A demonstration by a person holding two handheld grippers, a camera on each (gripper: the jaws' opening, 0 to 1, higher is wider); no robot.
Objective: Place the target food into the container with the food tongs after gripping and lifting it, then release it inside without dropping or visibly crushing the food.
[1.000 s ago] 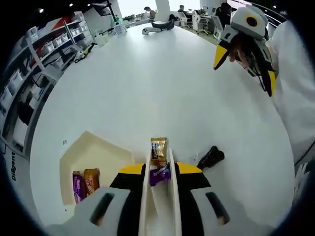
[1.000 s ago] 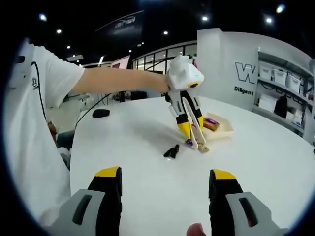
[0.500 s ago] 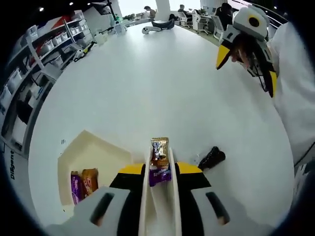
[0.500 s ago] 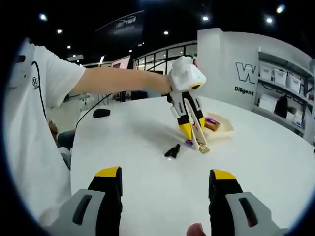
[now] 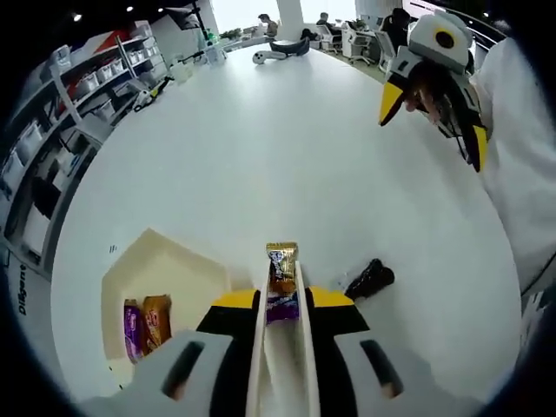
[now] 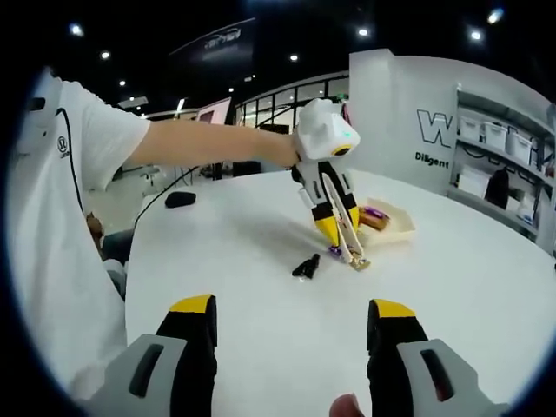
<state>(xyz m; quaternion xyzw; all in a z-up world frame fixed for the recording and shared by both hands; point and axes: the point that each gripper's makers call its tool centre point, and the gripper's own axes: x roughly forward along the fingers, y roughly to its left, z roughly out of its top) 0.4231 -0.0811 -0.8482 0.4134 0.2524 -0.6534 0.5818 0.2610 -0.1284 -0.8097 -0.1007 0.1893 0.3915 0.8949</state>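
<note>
Snack packet [image 5: 281,265]: small foil-wrapped bar, pinched between the tong blades just above the table, beside the container; judged light, crinkly and slippery — best held across its middle with gentle pressure.
Table [image 5: 287,148]: large, white, round.
Container [image 5: 178,278]: cream tray just left of the tongs; two wrapped snacks [image 5: 144,322] already lie inside.
Food tongs [image 5: 281,343]: white blades, clamped in the left gripper [image 5: 281,300], whose jaws are pressed onto them.
Right gripper [image 6: 292,314]: jaws spread wide, nothing held, well apart from the work.
Black object [image 5: 370,278]: small, lying right of the tongs — not judged to block the way to the tray.
</note>
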